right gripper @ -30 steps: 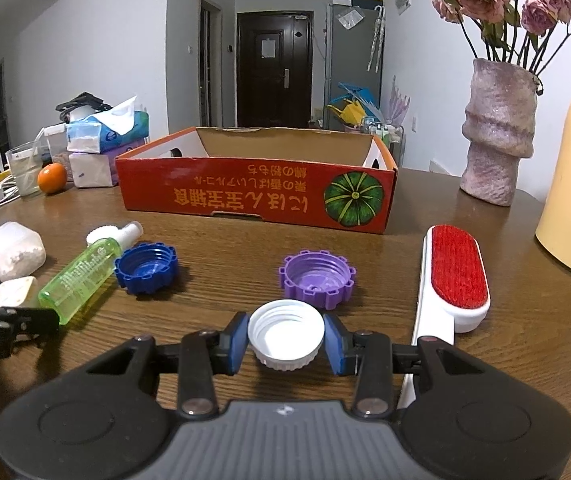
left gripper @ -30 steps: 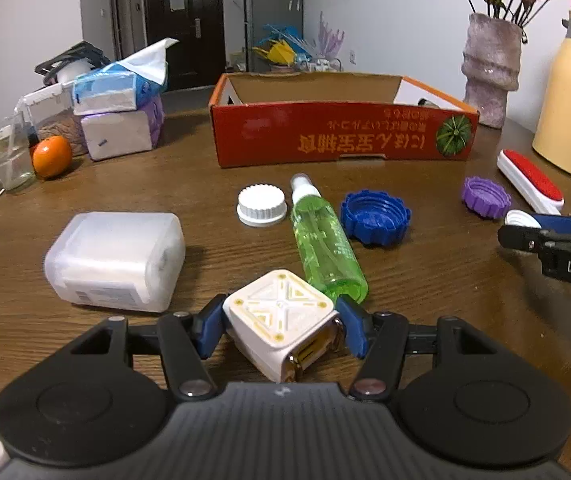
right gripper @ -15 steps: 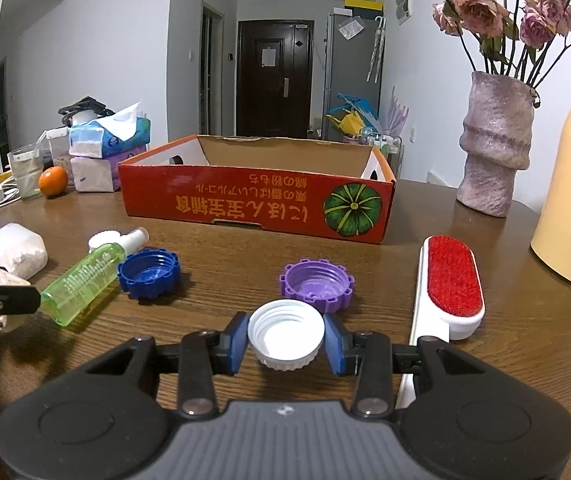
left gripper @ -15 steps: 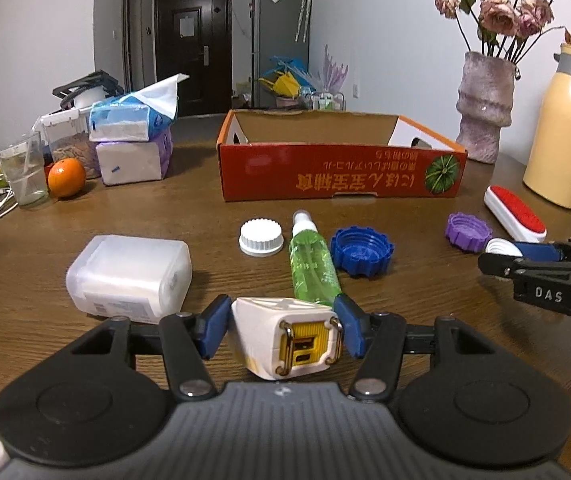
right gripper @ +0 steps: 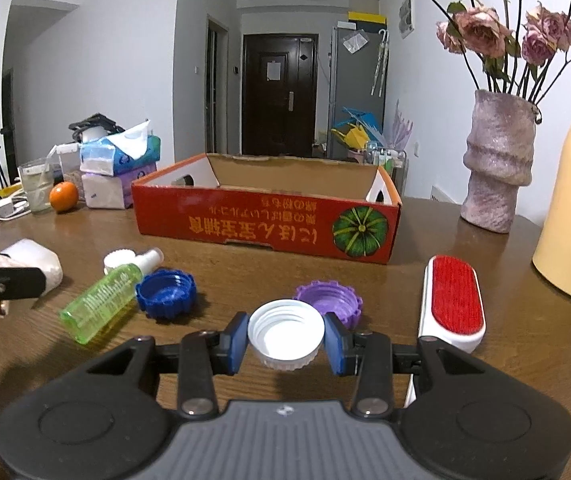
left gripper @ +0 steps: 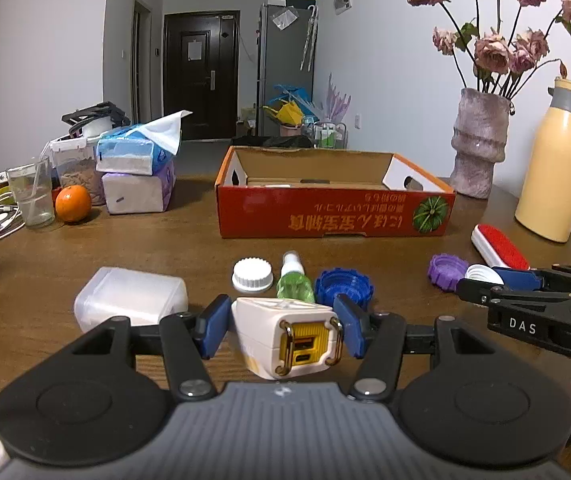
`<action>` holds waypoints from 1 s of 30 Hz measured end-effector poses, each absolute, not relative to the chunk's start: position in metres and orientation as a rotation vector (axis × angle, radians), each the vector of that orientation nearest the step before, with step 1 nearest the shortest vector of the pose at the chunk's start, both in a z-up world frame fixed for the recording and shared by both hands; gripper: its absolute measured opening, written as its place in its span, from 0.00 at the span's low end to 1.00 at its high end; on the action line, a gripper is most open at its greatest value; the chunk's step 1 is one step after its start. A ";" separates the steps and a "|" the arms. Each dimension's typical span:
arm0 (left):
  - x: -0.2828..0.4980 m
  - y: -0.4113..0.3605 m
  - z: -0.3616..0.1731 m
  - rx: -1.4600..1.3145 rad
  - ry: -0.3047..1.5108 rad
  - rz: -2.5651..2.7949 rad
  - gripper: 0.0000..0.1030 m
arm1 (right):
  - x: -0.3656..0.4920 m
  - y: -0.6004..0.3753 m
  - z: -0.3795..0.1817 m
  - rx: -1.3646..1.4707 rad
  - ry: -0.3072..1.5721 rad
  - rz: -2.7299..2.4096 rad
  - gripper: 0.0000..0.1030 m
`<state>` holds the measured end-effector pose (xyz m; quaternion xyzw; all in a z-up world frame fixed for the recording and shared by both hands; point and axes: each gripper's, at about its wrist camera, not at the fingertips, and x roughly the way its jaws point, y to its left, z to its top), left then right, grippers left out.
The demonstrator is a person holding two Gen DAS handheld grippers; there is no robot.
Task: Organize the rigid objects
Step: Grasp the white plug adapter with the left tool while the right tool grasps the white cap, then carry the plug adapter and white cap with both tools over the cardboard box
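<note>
My left gripper [left gripper: 283, 330] is shut on a white cube charger [left gripper: 285, 334] with a yellow port face, held above the table. My right gripper [right gripper: 285, 338] is shut on a white bottle cap [right gripper: 285, 332], lifted off the table; it also shows in the left wrist view [left gripper: 485, 274]. The open red cardboard box [left gripper: 333, 216] stands behind, also in the right wrist view [right gripper: 269, 228]. On the table lie a green spray bottle [right gripper: 101, 300], a blue cap [right gripper: 165, 288], a purple cap [right gripper: 331, 298], a small white cap [left gripper: 252, 274] and a red lint brush [right gripper: 453, 300].
A frosted plastic container [left gripper: 129, 300] lies at left. Tissue packs [left gripper: 137, 164], an orange [left gripper: 72, 203], a glass [left gripper: 31, 196] and cables sit at far left. A vase with roses [left gripper: 479, 148] and a yellow thermos [left gripper: 557, 172] stand at right.
Both grippers have risen from the table with their objects. The charger has tipped so its yellow port face turns toward the camera. The box looks nearer in both views.
</note>
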<state>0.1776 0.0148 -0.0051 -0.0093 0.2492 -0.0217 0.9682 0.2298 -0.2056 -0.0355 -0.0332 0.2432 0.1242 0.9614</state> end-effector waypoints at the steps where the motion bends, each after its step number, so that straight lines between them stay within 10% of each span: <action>1: 0.178 0.014 -0.003 -0.020 0.500 -0.044 0.57 | 0.229 -0.205 -0.033 -0.066 0.485 0.253 0.38; 30: 0.239 -0.002 0.040 -0.037 0.411 -0.028 0.57 | 0.268 -0.187 0.017 -0.016 0.375 0.245 0.38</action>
